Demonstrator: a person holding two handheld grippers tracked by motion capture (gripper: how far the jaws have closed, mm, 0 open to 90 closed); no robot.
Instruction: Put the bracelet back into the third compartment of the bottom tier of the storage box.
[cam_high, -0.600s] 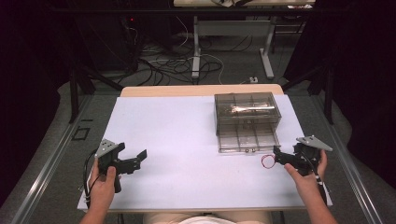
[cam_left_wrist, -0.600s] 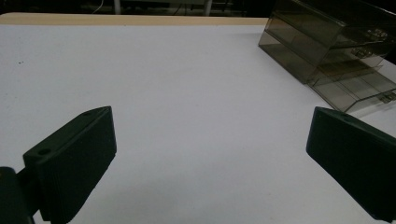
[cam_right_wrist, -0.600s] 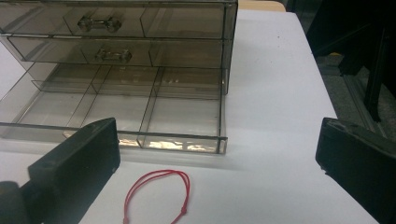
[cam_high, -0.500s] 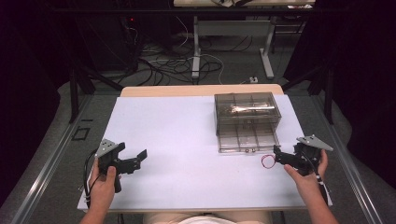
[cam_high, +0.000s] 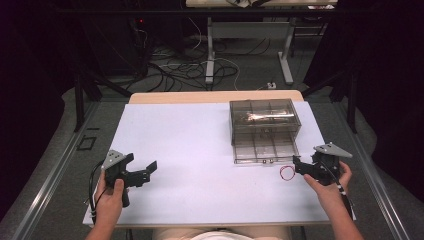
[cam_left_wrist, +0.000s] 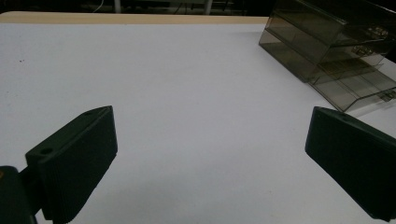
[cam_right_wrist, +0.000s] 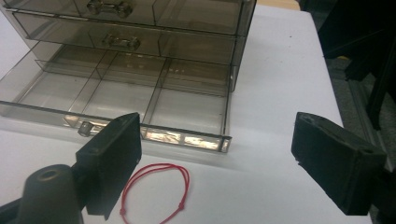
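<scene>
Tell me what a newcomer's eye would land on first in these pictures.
First the smoky clear drawer box at the far right of the white table, its bottom drawer pulled out and empty. Next the red string loop lying on the table just in front of that drawer, by the open right gripper. The left gripper sits open at the near left, nothing between its jaws.
</scene>
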